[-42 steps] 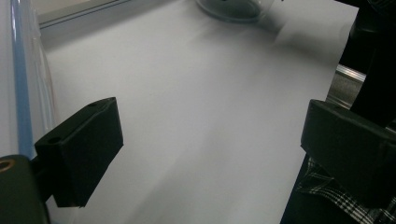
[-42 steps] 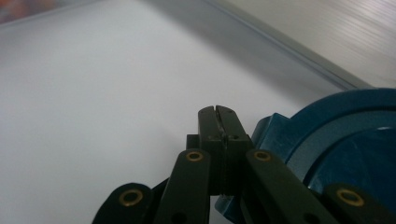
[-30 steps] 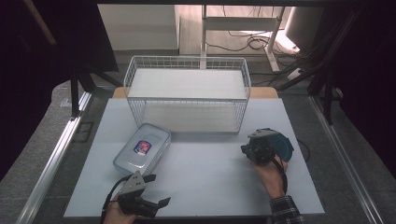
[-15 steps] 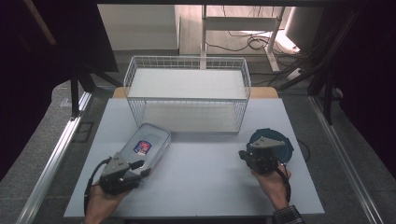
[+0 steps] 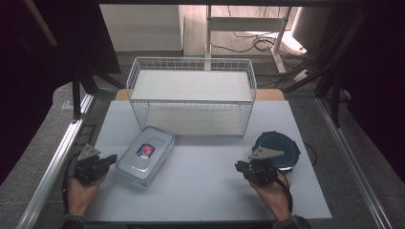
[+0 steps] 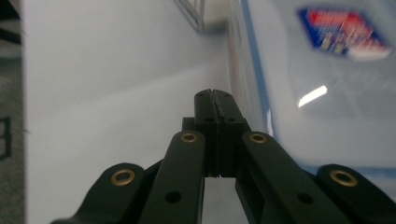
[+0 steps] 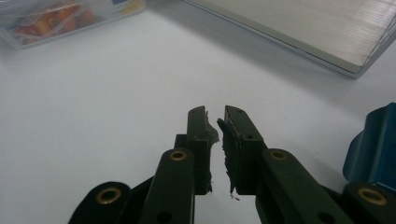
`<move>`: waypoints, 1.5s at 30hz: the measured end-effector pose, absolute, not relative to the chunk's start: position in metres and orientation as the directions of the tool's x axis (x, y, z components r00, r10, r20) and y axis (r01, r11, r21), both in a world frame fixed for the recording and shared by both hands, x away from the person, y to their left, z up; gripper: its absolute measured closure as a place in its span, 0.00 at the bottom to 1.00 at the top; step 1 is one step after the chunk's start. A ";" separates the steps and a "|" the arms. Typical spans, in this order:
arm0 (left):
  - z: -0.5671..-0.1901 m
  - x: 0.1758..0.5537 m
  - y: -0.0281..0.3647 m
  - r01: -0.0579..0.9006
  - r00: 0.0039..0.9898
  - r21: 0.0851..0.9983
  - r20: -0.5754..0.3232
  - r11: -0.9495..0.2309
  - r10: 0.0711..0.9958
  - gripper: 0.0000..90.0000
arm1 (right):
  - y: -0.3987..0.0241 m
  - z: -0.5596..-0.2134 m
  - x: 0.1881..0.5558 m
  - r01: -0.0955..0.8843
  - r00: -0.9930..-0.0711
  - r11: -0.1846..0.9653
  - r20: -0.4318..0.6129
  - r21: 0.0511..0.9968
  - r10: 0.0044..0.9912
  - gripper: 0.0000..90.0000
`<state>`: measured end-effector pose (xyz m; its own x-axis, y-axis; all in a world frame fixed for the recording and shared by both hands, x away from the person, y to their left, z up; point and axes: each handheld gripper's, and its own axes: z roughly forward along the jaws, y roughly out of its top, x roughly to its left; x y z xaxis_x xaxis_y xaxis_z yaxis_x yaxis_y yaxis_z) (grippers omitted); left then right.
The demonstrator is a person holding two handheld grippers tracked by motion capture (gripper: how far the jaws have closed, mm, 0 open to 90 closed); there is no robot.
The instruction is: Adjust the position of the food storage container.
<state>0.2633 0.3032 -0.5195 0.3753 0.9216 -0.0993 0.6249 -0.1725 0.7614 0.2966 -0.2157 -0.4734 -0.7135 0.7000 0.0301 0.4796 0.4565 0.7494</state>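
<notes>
A clear rectangular food container [image 5: 145, 153] with a blue-rimmed lid and a red-and-blue label lies left of centre on the white table [image 5: 205, 191]. My left gripper [image 5: 112, 158] sits just left of it, pointing at its side. Its jaws have just closed and stand shut with nothing between them; its tips [image 6: 215, 93] lie beside the container's edge [image 6: 322, 93]. A dark blue round container [image 5: 279, 147] rests at the right. My right gripper [image 5: 237, 165] is in front of it, pointing left. Its jaws have just been opening and stand slightly apart [image 7: 215, 114], with nothing between them.
A white wire basket [image 5: 191, 102] stands at the back centre of the table; its base board [image 7: 303, 28] shows in the right gripper view. The blue round container [image 7: 373, 144] is close at that gripper's right. Metal rails run along both table sides.
My left gripper moved from the front edge leftward and away, to the container's left side, and its jaws closed. My right gripper drew back from over the blue container toward the front, and its jaws parted slightly.
</notes>
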 end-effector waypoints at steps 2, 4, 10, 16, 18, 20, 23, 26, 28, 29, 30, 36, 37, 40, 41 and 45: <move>-0.521 0.263 0.301 0.631 0.397 0.755 -0.115 -0.180 0.911 1.00 | -0.216 -0.474 0.296 0.480 -0.714 0.451 0.036 0.753 0.699 0.89; -0.521 0.260 0.297 0.632 0.436 0.755 -0.160 -0.175 0.886 1.00 | -0.217 -0.474 0.295 0.485 -0.715 0.443 0.050 0.754 0.697 0.89; -0.519 0.250 0.276 0.626 0.520 0.748 -0.190 -0.221 0.832 1.00 | -0.218 -0.474 0.293 0.482 -0.720 0.445 0.052 0.755 0.692 0.90; -0.518 0.241 0.236 0.618 0.631 0.709 -0.189 -0.340 0.752 1.00 | -0.219 -0.474 0.292 0.486 -0.719 0.453 0.047 0.747 0.693 0.90; -0.517 0.238 0.212 0.597 0.682 0.706 -0.197 -0.381 0.704 1.00 | -0.220 -0.475 0.292 0.490 -0.717 0.452 0.050 0.745 0.696 0.90; -0.516 0.238 0.203 0.587 0.702 0.711 -0.208 -0.387 0.681 1.00 | -0.220 -0.475 0.292 0.491 -0.717 0.451 0.051 0.745 0.695 0.91; -0.513 0.244 0.168 0.538 0.776 0.713 -0.212 -0.450 0.594 1.00 | -0.218 -0.476 0.292 0.492 -0.719 0.459 0.049 0.740 0.693 0.94; -0.511 0.247 0.168 0.534 0.777 0.705 -0.192 -0.467 0.599 1.00 | -0.217 -0.476 0.291 0.492 -0.721 0.463 0.047 0.737 0.691 0.96; -0.508 0.251 0.185 0.553 0.744 0.717 -0.197 -0.423 0.639 1.00 | -0.216 -0.475 0.290 0.489 -0.728 0.467 0.050 0.737 0.684 0.99; -0.506 0.255 0.199 0.572 0.705 0.733 -0.210 -0.369 0.677 1.00 | -0.215 -0.475 0.290 0.489 -0.731 0.469 0.052 0.735 0.681 0.99; -0.504 0.259 0.210 0.576 0.675 0.743 -0.198 -0.340 0.711 1.00 | -0.212 -0.476 0.291 0.503 -0.734 0.465 0.076 0.729 0.675 1.00; -0.507 0.299 0.246 0.618 0.521 0.757 -0.191 -0.214 0.832 1.00 | -0.195 -0.478 0.288 0.502 -0.770 0.476 0.123 0.722 0.626 1.00; -0.509 0.304 0.246 0.622 0.516 0.755 -0.199 -0.206 0.833 1.00 | -0.189 -0.479 0.286 0.496 -0.782 0.487 0.125 0.719 0.611 1.00; -0.518 0.319 0.238 0.635 0.543 0.744 -0.238 -0.208 0.805 1.00 | -0.176 -0.482 0.282 0.488 -0.806 0.509 0.142 0.709 0.575 1.00; -0.519 0.319 0.235 0.636 0.547 0.738 -0.227 -0.224 0.806 1.00 | -0.170 -0.484 0.281 0.482 -0.814 0.522 0.139 0.704 0.564 1.00; -0.518 0.315 0.230 0.634 0.557 0.736 -0.220 -0.239 0.801 1.00 | -0.159 -0.488 0.281 0.484 -0.827 0.527 0.167 0.699 0.537 1.00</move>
